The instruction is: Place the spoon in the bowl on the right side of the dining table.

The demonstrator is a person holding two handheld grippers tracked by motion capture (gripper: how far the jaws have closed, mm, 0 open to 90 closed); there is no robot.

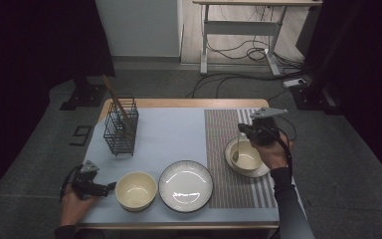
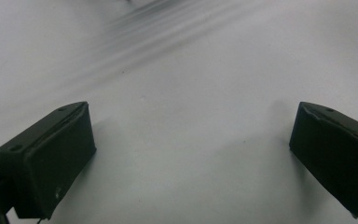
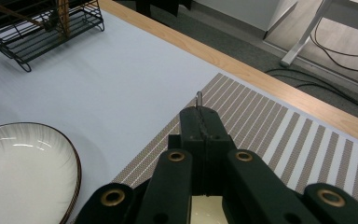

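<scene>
Right gripper [image 1: 242, 130] is clamped tight on a thin metal utensil [image 1: 238, 147], probably a spoon, whose handle tip pokes out just past the closed jaws in the right gripper view. Its lower end hangs straight below the jaws into the white bowl [image 1: 248, 172] on the striped mat [image 1: 219, 149]. Left gripper [image 1: 110, 186] rests wide apart on the table [image 1: 174, 129], nothing between its jaws, cream bowl [image 1: 136, 190] just ahead of it.

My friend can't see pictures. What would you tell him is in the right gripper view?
The right gripper has its two black jaws shut on a thin metal utensil handle whose tip pokes out above them. Below lie a striped placemat and a pale table cover, with a white plate at left and a black wire rack far back.
</scene>
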